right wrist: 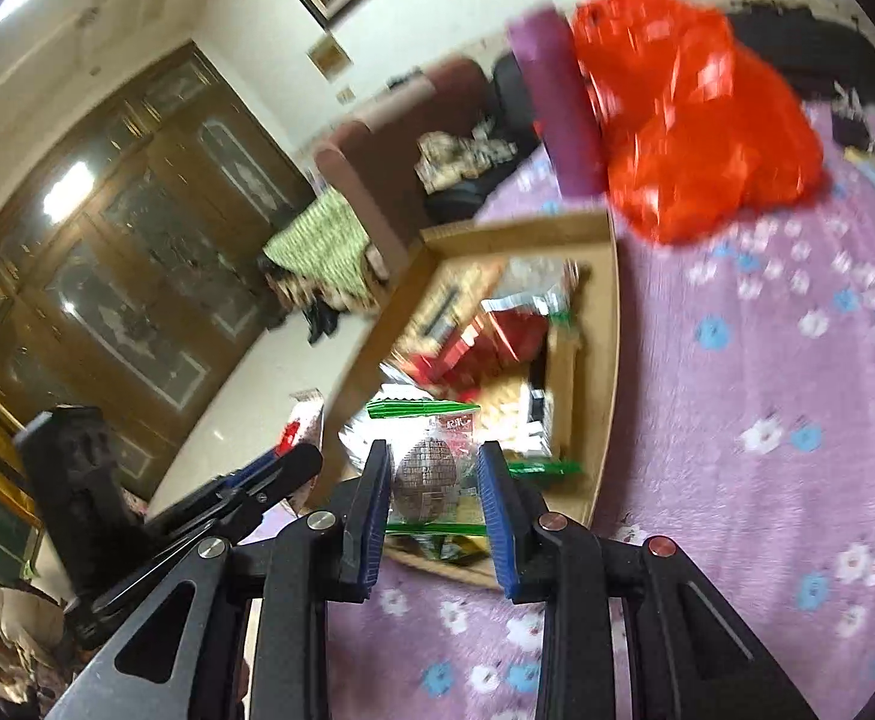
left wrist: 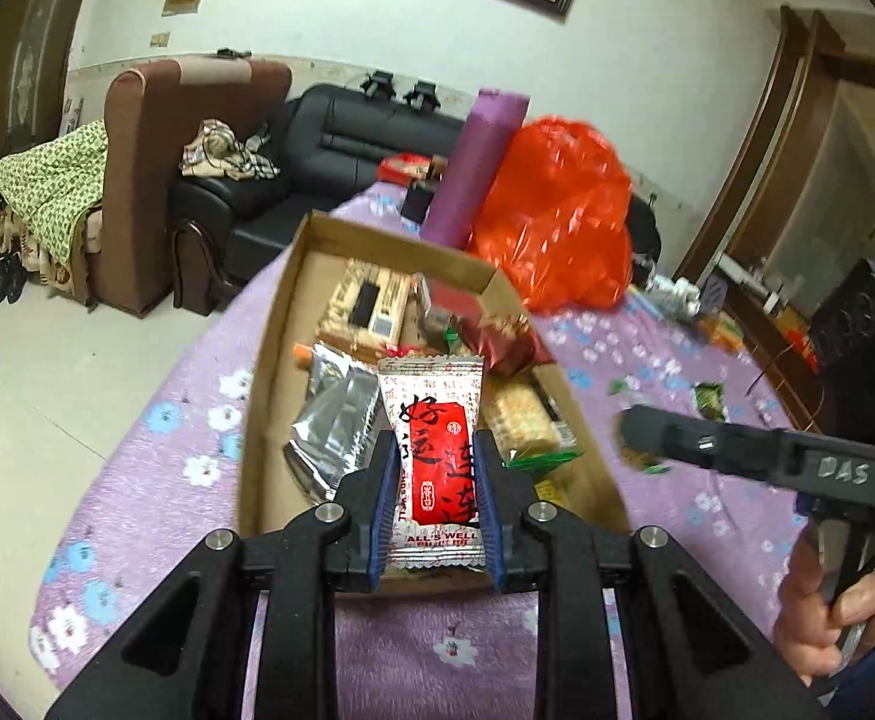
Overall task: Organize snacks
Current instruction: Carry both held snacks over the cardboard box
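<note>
Both grippers carry snacks over the cardboard box (left wrist: 269, 360). The left gripper (left wrist: 437, 480) clamps a red-and-white packet (left wrist: 434, 420); the right gripper (right wrist: 434, 480) grips what looks like a green-edged packet (right wrist: 425, 456). Next, release inside.

Your right gripper (right wrist: 434, 483) pinches a green-edged clear packet (right wrist: 431, 468) with a brown egg-shaped snack inside, held over the near end of the cardboard box (right wrist: 608, 372) of snacks. Your left gripper (right wrist: 293, 459) reaches in from the left holding a red-and-white packet (right wrist: 304, 423). A red plastic bag (right wrist: 695, 120) and a purple roll (right wrist: 554, 102) sit beyond the box on the purple flowered cloth (right wrist: 767, 372).
</note>
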### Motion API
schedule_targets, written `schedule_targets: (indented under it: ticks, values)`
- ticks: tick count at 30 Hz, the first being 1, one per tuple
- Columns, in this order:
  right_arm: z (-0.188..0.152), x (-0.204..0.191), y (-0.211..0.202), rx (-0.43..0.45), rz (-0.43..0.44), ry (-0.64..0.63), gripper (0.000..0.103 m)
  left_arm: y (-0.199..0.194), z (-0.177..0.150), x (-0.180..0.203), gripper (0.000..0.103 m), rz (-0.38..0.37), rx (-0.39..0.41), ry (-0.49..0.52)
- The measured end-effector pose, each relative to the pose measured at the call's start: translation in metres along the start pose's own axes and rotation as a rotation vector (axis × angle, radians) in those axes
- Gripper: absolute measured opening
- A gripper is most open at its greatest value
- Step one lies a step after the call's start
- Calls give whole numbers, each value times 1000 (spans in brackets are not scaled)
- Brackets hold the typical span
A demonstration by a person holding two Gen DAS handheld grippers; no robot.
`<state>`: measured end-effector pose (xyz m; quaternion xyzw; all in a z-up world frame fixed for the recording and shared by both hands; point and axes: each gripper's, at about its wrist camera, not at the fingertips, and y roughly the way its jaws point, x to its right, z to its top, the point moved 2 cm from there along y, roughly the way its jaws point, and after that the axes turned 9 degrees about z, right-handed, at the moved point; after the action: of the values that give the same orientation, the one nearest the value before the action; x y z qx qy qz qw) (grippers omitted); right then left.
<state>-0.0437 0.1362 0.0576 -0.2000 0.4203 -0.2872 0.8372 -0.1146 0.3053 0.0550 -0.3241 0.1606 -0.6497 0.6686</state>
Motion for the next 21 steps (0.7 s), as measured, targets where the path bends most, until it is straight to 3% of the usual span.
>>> schedule_targets:
  ticks: [6, 15, 21]
  values:
    - [13, 14, 30, -14, -58, -22, 32, 18, -1, 7, 24, 76, 6, 35]
    - [28, 15, 51, 38, -113, -99, 32, 35, -6, 8, 24, 179, 13, 61]
    - [26, 18, 51, 86, -87, -133, 33, 35, -10, 18, 24, 258, 37, 110]
